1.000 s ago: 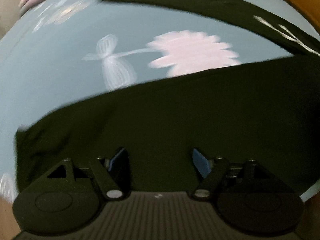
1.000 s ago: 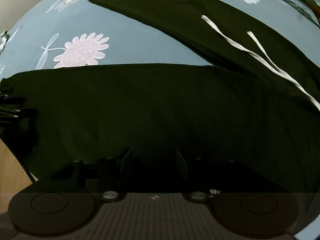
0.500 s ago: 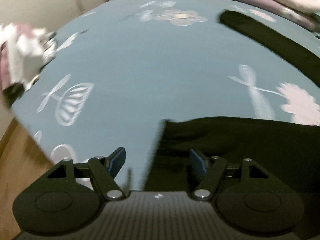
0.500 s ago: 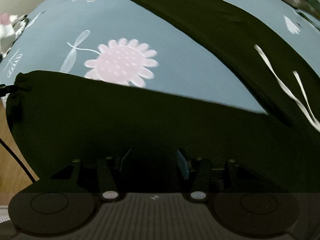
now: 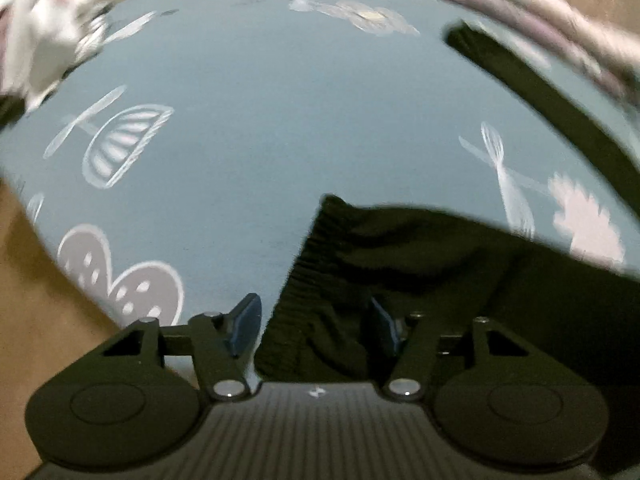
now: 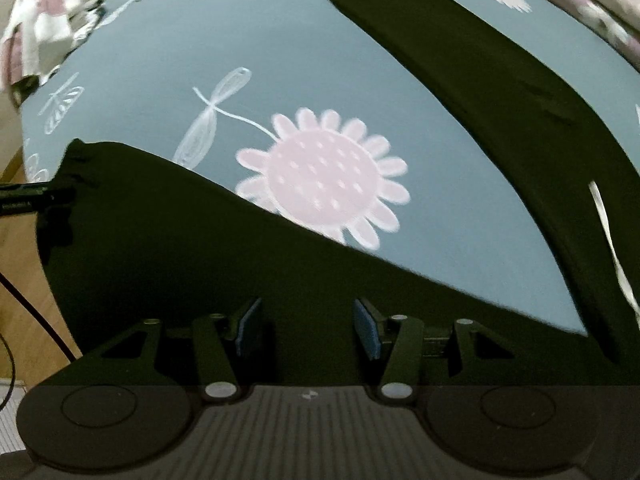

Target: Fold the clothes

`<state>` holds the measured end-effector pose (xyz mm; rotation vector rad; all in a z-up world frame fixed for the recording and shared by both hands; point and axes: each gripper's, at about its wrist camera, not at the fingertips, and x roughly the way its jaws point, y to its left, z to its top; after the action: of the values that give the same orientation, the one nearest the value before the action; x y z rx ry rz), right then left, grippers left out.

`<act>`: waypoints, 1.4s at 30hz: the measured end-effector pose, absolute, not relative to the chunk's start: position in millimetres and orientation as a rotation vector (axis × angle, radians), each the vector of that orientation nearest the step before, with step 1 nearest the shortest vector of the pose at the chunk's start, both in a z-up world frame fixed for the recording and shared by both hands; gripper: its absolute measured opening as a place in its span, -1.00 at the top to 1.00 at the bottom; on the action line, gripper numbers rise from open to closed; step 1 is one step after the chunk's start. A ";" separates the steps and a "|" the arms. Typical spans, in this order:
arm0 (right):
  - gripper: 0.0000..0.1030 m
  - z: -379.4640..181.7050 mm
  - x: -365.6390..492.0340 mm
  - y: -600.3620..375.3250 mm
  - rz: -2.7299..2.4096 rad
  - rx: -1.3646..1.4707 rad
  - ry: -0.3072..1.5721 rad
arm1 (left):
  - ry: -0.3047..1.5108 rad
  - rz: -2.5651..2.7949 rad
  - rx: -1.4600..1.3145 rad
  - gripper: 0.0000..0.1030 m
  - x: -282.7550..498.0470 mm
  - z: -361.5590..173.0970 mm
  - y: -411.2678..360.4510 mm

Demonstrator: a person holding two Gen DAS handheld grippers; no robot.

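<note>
Black trousers [image 6: 168,248] lie before us on the flowered sheet [image 5: 248,152]; our left hand-held gripper [image 5: 312,322] is closing around the ribbed cuff [image 5: 308,264], our right hand-held gripper [image 6: 306,328] spread above the cloth.

Blue flower-print bedsheet [image 6: 460,168], crumpled white-pink cloth [image 6: 40,36] at its far-left edge.
</note>
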<state>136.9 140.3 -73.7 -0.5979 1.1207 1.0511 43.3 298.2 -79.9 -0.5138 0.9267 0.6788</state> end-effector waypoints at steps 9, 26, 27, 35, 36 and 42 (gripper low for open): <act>-0.07 -59.2 125.0 182.6 1.201 -0.652 1.054 | 0.712 0.801 -1.027 0.06 -29.0 -78.0 320.6; -0.07 -61.6 85.5 239.4 1.320 -0.770 1.012 | 0.909 0.624 -0.840 0.76 -9.0 -91.5 271.0; -0.07 -61.8 86.6 240.4 1.317 -0.773 1.013 | 0.933 0.638 -0.831 0.76 -11.0 -90.4 271.3; -0.08 -59.3 91.2 242.5 1.307 -0.746 1.010 | 0.860 0.589 -0.678 0.79 1.6 -44.1 281.6; -0.08 -61.6 91.8 240.1 1.297 -0.738 1.022 | 0.840 0.552 -0.664 0.79 12.5 -44.2 285.2; -0.07 -71.5 94.3 217.5 1.236 -0.690 1.082 | 0.841 0.369 -0.615 0.76 74.7 -69.5 300.8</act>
<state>94.3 217.5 -71.5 -0.6904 1.0819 1.2360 74.7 300.8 -69.5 -0.6153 0.8406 0.3691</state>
